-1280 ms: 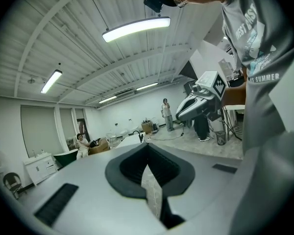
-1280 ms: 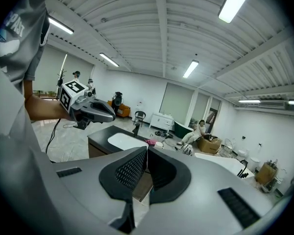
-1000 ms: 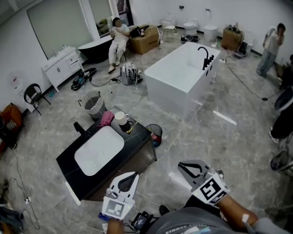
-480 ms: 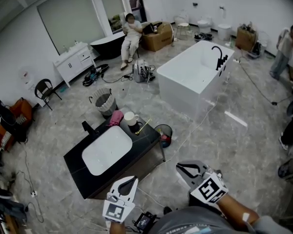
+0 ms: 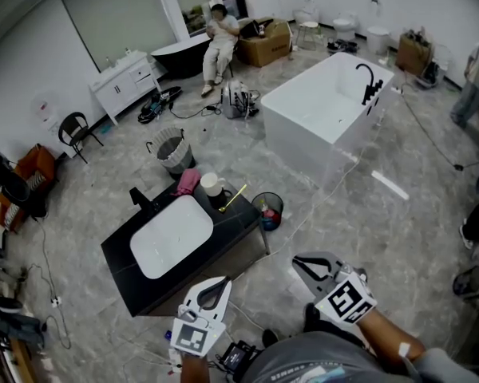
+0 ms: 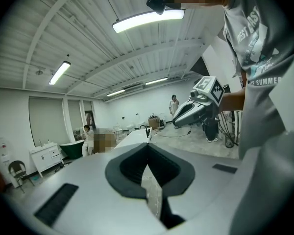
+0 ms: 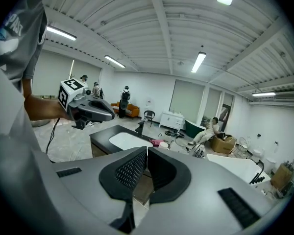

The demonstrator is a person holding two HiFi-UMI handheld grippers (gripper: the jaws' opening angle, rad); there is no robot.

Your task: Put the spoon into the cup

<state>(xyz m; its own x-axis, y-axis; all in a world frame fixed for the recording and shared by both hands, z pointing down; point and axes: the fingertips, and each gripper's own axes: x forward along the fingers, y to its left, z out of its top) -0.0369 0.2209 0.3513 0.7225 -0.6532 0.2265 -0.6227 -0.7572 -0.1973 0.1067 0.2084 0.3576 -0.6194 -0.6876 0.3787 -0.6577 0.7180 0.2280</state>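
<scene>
White on the cup (image 5: 211,183), yellow on the spoon (image 5: 232,199) at its 4 o'clock, pink on the cloth (image 5: 187,182) at its 9 o'clock, black on the counter (image 5: 231,228) round a white sink (image 5: 172,235), black-and-white squares on the grey left gripper (image 5: 221,282) and right gripper (image 5: 299,263).

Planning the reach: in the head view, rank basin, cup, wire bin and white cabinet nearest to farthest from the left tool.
1. Basin, in the counter, ahead of the left tool.
2. Cup, counter's far end.
3. Wire bin, beyond the counter.
4. White cabinet, farthest back.
</scene>
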